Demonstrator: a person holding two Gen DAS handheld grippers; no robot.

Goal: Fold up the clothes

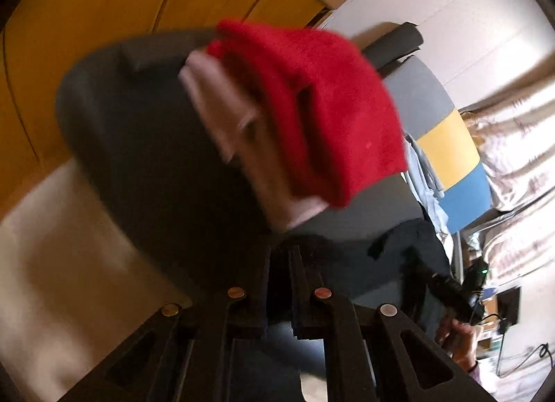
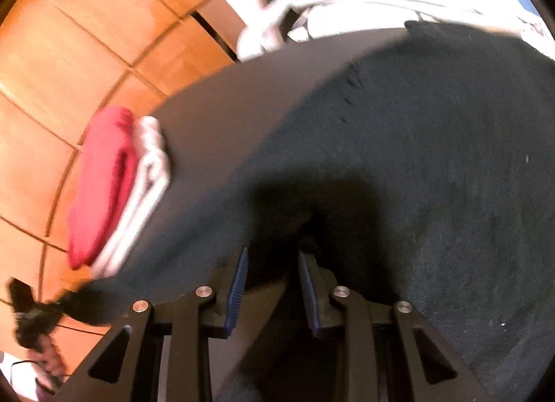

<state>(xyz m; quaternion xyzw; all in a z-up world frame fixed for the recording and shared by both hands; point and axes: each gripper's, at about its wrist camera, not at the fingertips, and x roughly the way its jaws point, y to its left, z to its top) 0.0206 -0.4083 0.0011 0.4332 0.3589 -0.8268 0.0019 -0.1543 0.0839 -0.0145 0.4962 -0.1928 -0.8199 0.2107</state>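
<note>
I see my right tongs (image 2: 272, 284) spread, the black garment (image 2: 433, 176) bunched between and ahead of them on the desk (image 2: 242, 96). My left tongs (image 1: 279, 284) are pressed together on its dark edge. The red towel (image 1: 312, 107) lies folded beyond, on a white one (image 1: 222, 103).

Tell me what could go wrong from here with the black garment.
The folded red cloth on the pale one sits near the black garment; dragging could topple that stack. The right hand-held gripper looks open around a bunched fold, so it may pinch several layers.
</note>
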